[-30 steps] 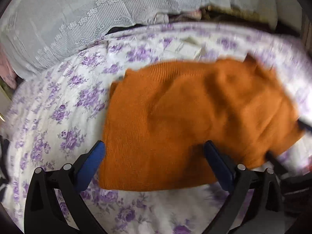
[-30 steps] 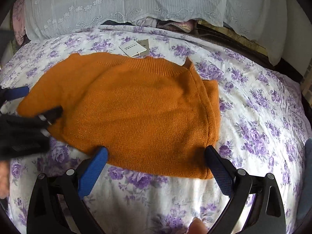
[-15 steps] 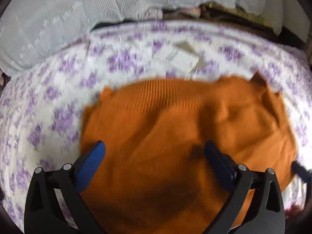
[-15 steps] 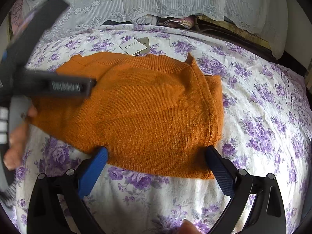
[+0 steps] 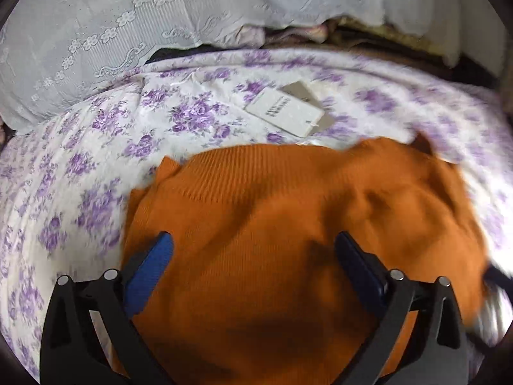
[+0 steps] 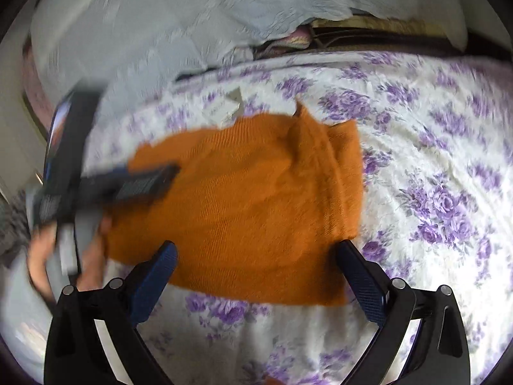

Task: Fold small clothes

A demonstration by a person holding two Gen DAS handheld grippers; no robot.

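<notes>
An orange knit sweater [image 5: 288, 224] lies folded on the floral bedsheet [image 5: 96, 166], ribbed collar toward the pillows; it also shows in the right wrist view [image 6: 250, 199]. White paper tags [image 5: 285, 112] lie just beyond the collar. My left gripper [image 5: 253, 250] is open and empty, hovering over the sweater's middle; in the right wrist view it appears blurred at the sweater's left side [image 6: 128, 183]. My right gripper [image 6: 256, 260] is open and empty above the sweater's near hem.
White lace pillows [image 5: 112, 38] line the head of the bed. A dark headboard gap with bundled fabric [image 6: 320, 38] sits behind them. The bedsheet [image 6: 433, 160] spreads wide to the right of the sweater.
My left gripper has swung from the sweater's left edge up over its middle. My right gripper has shifted; both views are blurred with motion. The sweater still lies flat.
</notes>
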